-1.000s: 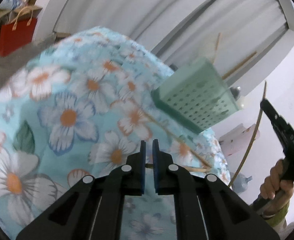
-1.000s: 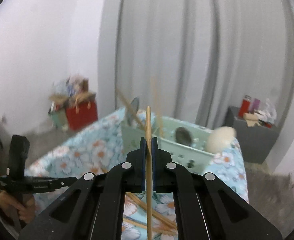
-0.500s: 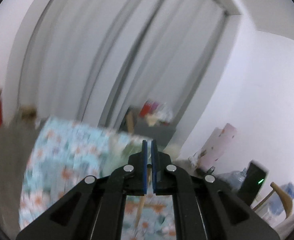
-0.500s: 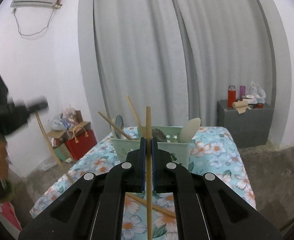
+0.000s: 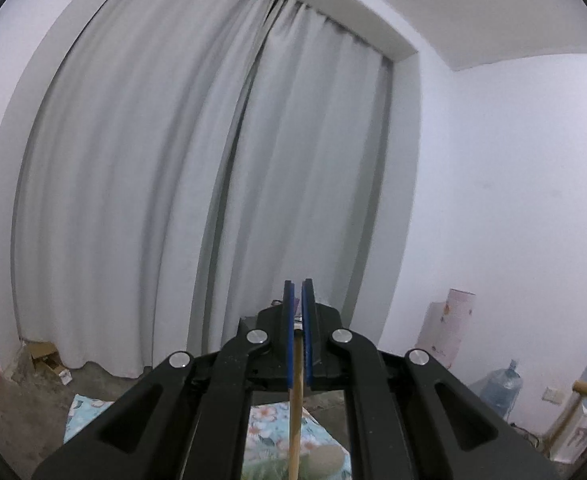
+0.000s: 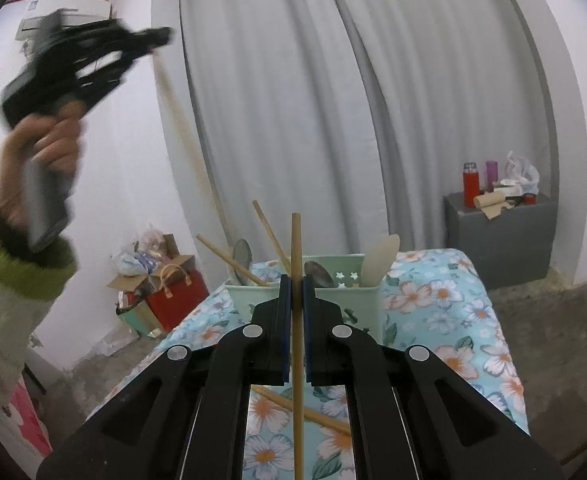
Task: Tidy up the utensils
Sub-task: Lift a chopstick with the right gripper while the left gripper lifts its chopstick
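With a chopstick (image 6: 296, 320) pinched in the right gripper (image 6: 296, 280) and seemingly another (image 5: 296, 400) in the left gripper (image 5: 298, 284), lower each tip-first into the green holder (image 6: 341, 284).

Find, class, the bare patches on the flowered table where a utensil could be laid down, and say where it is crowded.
Free: the flowered cloth right of the green holder, out to the table's right edge, and the strip left of the holder. Crowded: the holder itself, packed with chopsticks, spoons and a pale spatula, and the near cloth where a loose chopstick lies under the right gripper.
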The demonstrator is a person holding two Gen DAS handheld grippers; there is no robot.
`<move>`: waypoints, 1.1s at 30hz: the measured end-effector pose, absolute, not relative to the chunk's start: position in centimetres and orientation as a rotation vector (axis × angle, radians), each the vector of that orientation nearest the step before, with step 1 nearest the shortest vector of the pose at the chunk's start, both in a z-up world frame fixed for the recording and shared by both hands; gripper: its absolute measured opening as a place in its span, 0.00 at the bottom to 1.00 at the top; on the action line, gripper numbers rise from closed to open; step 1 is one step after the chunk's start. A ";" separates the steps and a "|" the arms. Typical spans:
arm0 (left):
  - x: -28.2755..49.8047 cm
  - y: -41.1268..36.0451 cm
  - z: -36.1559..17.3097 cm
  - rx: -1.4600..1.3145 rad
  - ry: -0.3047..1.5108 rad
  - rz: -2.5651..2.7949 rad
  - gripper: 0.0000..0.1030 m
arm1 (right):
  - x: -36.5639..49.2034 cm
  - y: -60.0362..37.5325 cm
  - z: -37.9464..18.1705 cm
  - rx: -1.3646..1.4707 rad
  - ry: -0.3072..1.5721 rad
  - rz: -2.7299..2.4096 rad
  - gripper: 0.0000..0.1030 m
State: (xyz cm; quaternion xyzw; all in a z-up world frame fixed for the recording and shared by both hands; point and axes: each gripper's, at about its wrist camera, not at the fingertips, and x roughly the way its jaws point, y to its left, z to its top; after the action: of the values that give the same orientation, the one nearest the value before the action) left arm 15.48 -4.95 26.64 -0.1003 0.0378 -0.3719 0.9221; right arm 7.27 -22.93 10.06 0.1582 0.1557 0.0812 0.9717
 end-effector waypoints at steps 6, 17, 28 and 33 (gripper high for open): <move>21.9 -10.1 24.1 -0.133 0.184 -0.669 0.03 | 7.3 -23.4 10.1 0.340 0.312 0.160 0.03; 26.1 -13.3 19.6 -0.062 0.265 -0.599 0.03 | 7.4 -23.5 9.7 0.378 0.327 0.160 0.03; 27.5 -15.2 17.5 -0.072 0.397 -0.622 0.04 | 8.0 -23.9 9.5 0.394 0.347 0.161 0.04; 26.9 -14.7 17.9 -0.113 0.416 -0.662 0.25 | 8.0 -23.6 9.8 0.387 0.354 0.157 0.04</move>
State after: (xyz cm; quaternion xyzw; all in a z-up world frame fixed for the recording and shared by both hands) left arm 26.95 -14.75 17.93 -0.0551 0.2028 -0.3226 0.9229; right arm 8.02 -23.56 9.76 0.1909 0.1750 0.0776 0.9628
